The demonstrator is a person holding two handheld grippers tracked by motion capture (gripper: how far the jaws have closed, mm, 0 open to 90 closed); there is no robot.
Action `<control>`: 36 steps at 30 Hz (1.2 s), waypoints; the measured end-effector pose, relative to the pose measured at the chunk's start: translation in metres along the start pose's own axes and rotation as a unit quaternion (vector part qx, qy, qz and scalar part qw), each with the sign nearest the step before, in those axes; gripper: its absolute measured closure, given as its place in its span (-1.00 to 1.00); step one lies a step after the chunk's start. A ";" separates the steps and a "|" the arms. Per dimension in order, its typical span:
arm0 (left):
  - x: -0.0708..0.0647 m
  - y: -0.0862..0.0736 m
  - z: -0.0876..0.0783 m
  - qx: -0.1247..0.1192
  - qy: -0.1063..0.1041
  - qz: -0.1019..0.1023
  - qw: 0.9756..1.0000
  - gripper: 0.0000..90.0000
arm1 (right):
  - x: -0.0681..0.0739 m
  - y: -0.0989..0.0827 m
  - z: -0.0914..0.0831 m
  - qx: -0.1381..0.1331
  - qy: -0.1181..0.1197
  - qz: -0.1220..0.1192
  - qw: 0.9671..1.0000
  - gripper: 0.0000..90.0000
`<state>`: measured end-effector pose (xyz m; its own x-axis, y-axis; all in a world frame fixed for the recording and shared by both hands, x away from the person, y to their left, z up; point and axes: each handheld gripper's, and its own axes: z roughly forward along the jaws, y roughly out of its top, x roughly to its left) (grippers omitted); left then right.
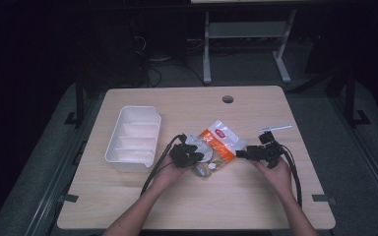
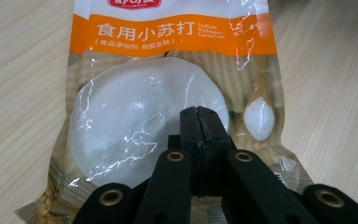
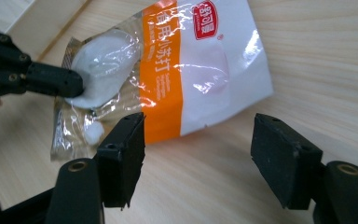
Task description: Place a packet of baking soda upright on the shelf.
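Wooden table carries a white divided tray at left. A plastic pouch lies flat at centre, well clear of the tray. Orange band reads "食用小苏打", "Sodium Hydrogen Carbonate"; the red logo above is illegible. Left gripper: jaws clenched together, tips over the pouch's lower end; whether they pinch film cannot be told. Right gripper: jaws released, wide apart, just beside the pouch's edge.
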<state>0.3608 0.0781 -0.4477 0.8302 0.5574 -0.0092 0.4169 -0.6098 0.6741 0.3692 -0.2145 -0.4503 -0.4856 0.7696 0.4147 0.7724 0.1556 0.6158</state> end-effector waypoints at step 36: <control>-0.001 -0.004 -0.011 -0.045 -0.031 -0.034 0.998 -0.11 | 0.030 0.024 0.026 -0.029 0.046 -0.044 0.998 1.00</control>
<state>0.3543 0.0860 -0.4427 0.8241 0.5575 -0.1005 0.4398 -0.5179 0.7338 0.3837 -0.1716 -0.4401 -0.5878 0.6939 0.4160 0.7019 0.1818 0.6886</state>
